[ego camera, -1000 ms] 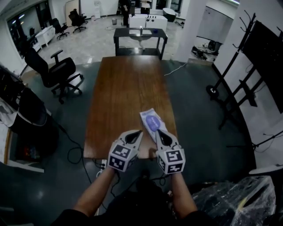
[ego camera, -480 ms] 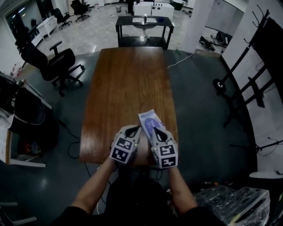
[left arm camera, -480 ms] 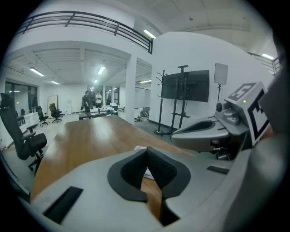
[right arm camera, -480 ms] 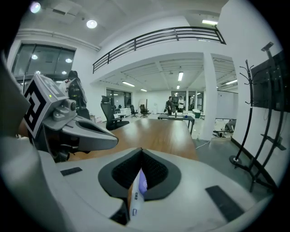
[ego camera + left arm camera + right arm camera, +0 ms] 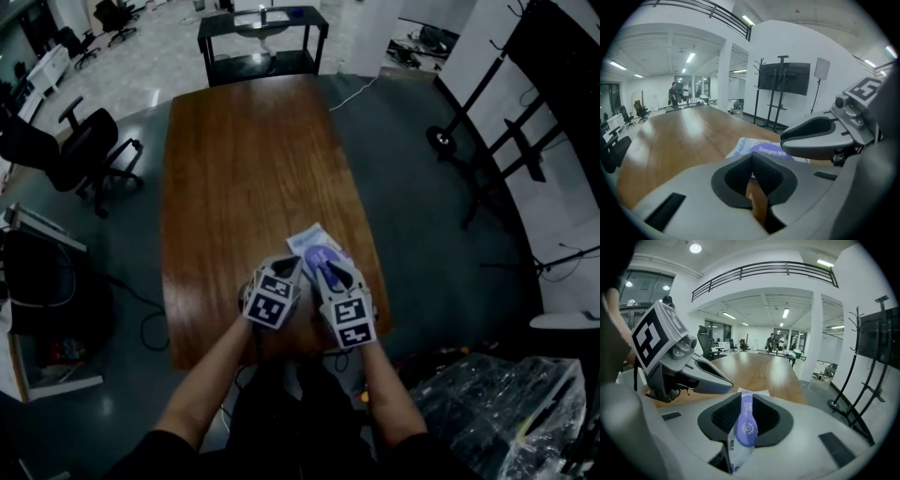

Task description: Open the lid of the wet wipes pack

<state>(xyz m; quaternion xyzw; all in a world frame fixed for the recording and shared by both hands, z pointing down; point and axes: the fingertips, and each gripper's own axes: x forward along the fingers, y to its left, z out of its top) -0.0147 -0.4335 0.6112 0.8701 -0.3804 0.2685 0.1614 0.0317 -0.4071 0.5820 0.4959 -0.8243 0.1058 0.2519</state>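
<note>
At the near end of the wooden table (image 5: 239,159), we hold both grippers side by side, tips pointing forward and down, each with a marker cube in black and white squares on its back. Left gripper (image 5: 752,158): smooth grey shells and dark ribbed pads that meet at their tips with nothing between them; only brown wood shows through the slot below. Right gripper (image 5: 744,405): its jaws have just been opening and stand slightly apart, and the wet wipes pack (image 5: 307,240) shows through the gap, pads not visibly pressing on it. The pack is a soft, flat, white film pouch lying on the table near its right edge, just ahead of both tips. Its lid (image 5: 769,150) is an oval purple flap with white print, lying closed on the top face. The table top is a long rectangle with rounded corners and a glossy reddish-brown grain that reflects the ceiling lights. Beyond it stands a black side table (image 5: 262,36) on a pale polished floor. Black office chairs (image 5: 75,150) stand to the left, and a dark screen (image 5: 783,78) on a black tubular stand is to the right.
</note>
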